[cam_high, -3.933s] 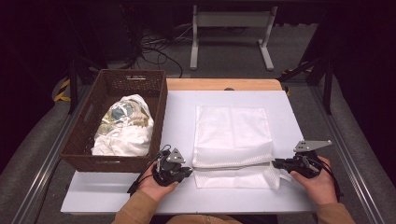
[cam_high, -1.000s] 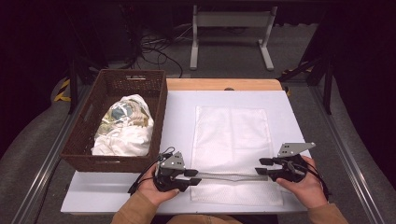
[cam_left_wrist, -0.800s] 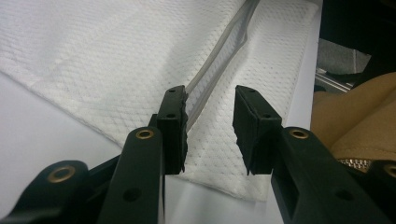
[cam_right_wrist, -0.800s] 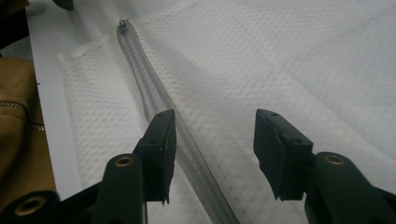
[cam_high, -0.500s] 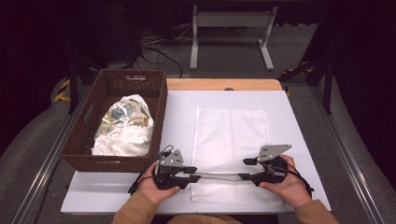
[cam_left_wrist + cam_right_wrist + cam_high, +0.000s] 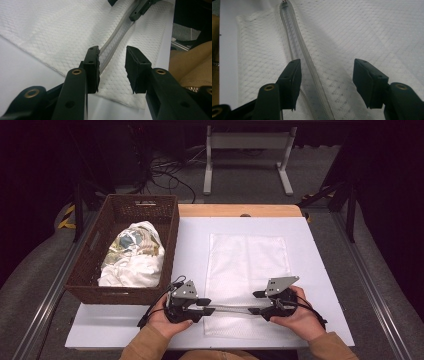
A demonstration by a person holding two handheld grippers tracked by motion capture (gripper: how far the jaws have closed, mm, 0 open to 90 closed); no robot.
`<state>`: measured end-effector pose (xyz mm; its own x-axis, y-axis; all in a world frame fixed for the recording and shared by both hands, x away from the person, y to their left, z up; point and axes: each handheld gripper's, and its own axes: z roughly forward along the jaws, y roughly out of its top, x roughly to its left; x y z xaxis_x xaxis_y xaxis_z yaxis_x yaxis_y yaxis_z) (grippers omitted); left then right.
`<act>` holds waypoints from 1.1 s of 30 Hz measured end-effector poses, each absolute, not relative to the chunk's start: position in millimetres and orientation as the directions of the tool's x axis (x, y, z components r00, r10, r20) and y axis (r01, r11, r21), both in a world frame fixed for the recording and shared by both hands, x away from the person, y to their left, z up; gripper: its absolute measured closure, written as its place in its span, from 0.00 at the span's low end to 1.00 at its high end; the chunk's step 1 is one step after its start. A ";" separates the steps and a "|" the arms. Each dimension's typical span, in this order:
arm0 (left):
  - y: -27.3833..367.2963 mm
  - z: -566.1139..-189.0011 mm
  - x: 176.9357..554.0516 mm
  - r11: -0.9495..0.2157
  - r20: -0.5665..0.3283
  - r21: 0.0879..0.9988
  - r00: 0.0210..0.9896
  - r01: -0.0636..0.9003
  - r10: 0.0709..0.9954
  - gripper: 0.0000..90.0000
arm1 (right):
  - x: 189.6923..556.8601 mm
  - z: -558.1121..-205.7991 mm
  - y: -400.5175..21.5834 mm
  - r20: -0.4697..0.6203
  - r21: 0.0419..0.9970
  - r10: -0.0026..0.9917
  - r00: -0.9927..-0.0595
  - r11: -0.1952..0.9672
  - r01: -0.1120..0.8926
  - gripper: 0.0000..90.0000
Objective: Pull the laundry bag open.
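Mesh bag point(image 6: 248, 265): laid flat on the white board point(image 6: 320, 270)
Zipper point(image 6: 232, 309): stretched between both grippers
Left gripper point(image 6: 206, 306): held at the zipper's left end
Right gripper point(image 6: 256, 302): jaws just opened
Basket point(image 6: 102, 255): filled with laundry point(image 6: 132, 255)

A dark brown woven wicker basket point(image 6: 95, 270) stands at the left edge of the white worktop point(image 6: 320, 270), holding a crumpled bundle of white and patterned cloth point(image 6: 134, 255). Beyond the worktop's far wooden edge, black cables point(image 6: 165, 172) lie tangled on the grey floor beside a pale metal stand point(image 6: 247, 150).
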<state>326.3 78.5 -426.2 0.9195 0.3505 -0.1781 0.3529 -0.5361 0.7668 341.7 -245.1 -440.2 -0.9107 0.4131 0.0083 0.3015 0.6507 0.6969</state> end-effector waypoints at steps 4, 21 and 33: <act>78.8 -426.1 326.6 -0.534 -0.177 0.769 0.920 0.351 0.350 0.72 | 343.0 -443.0 -242.0 -0.003 0.689 0.406 -0.914 0.663 0.293 0.45; 79.4 -425.9 326.6 -0.535 -0.175 0.769 0.921 0.349 0.349 0.72 | 353.0 -443.6 -241.8 -0.010 0.669 0.420 -0.907 0.677 0.306 0.76; 79.2 -426.1 326.6 -0.534 -0.179 0.768 0.919 0.354 0.352 0.72 | 355.1 -440.7 -241.9 -0.004 0.661 0.416 -0.909 0.684 0.310 0.97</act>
<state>326.6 79.2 -426.1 0.9187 0.3523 -0.1787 0.3541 -0.5340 0.7677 355.1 -241.9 -440.7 -0.9094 0.4159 -0.0036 0.3100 0.6836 0.6608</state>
